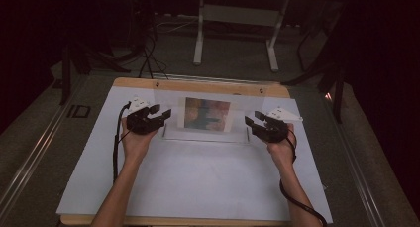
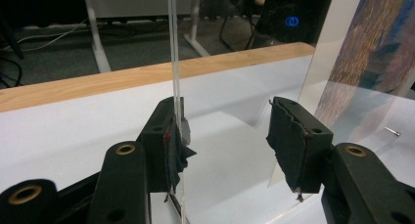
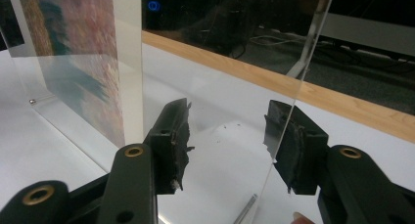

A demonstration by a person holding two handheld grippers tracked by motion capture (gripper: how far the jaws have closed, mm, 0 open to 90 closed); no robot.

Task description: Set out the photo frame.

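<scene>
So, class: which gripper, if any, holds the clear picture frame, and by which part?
Neither. Both grippers stand open around the acrylic frame's side edges.

Both forearms reach forward from the near edge, well apart. The left gripper (image 1: 159,114) points inward to the right, the right gripper (image 1: 252,120) inward to the left. On each, the black fingers (image 2: 169,141) stand wide apart, unclosed.

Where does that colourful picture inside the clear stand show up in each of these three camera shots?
High view: the colourful picture stands upright at table centre, between the two grippers.
Left gripper view: it is at the far right edge, behind clear plastic.
Right gripper view: it is at the upper left.
Shared landmark: the wooden table edge behind it.
</scene>
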